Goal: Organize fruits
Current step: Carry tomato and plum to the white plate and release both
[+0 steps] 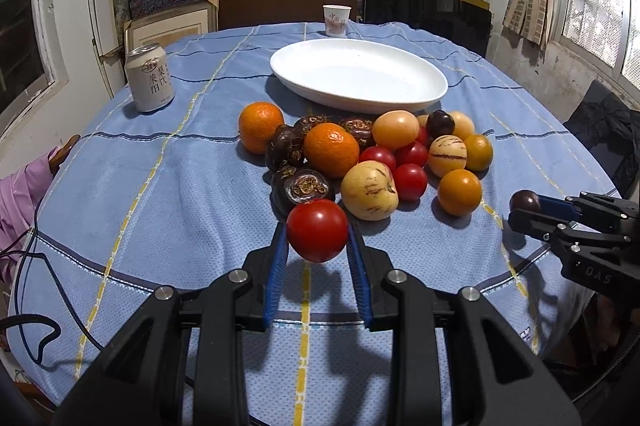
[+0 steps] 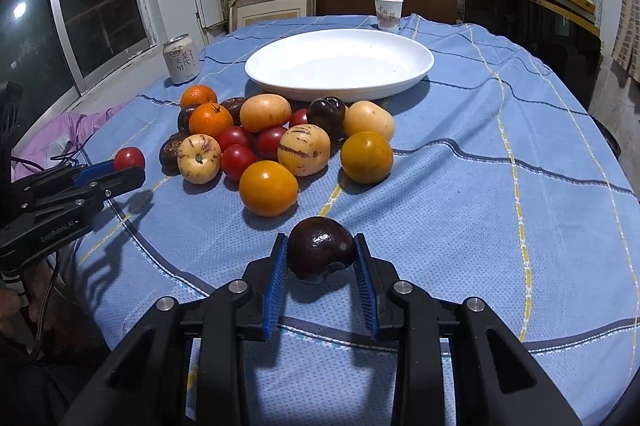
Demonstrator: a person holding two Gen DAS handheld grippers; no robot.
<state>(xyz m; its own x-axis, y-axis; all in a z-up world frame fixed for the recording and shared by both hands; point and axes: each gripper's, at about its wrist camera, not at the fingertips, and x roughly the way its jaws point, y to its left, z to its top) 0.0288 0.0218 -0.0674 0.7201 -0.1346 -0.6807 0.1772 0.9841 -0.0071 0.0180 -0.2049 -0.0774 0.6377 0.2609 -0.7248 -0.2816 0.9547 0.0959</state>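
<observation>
Tomato (image 1: 317, 230) and dark plum (image 2: 321, 250) each sat clamped in a gripper, lifted near the fruit pile (image 1: 360, 154).

Left gripper (image 1: 318, 246) squeezed the smooth, soft-skinned tomato at its widest part; right gripper (image 2: 322, 258) held the plum likewise. Both looked light, slippery and easily bruised, needing gentle pressure. An empty white plate (image 1: 400, 98) lay beyond the pile on the blue tablecloth (image 1: 160, 186).

A red tomato (image 1: 317, 230) is held between the blue pads of the left gripper (image 1: 318, 240), above the table. A dark purple plum (image 2: 321, 251) is clamped in the right gripper (image 2: 321, 258). The other fruits (image 2: 276, 142), oranges, tomatoes, striped yellow melons and dark ones, are heaped near the white plate (image 2: 416, 66), which lies farther.
</observation>
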